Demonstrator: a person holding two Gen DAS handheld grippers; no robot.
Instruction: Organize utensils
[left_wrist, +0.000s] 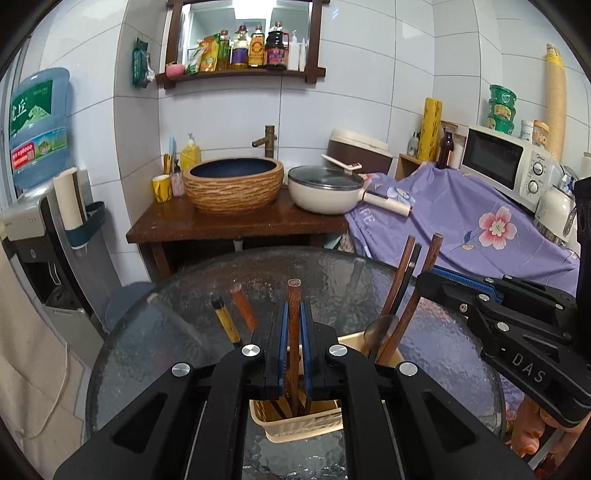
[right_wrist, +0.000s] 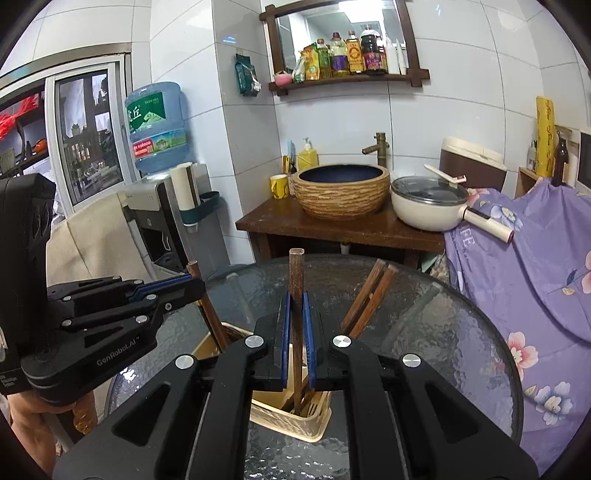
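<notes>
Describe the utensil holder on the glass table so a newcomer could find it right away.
Start at the round textured glass table in front of the wooden washstand. The utensil holder stands near its front edge, below both tongs. It is a beige rectangular plastic basket, the only container on the table, with brown wooden handles sticking up from it.

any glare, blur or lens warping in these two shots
Left wrist view: strong fisheye bending of the wall tiles, dark corners, sharp focus; the frosted glass table shows soft sheen only. Right wrist view: same warping, overexposed glare in the mirror, held wooden utensil crisp.
</notes>
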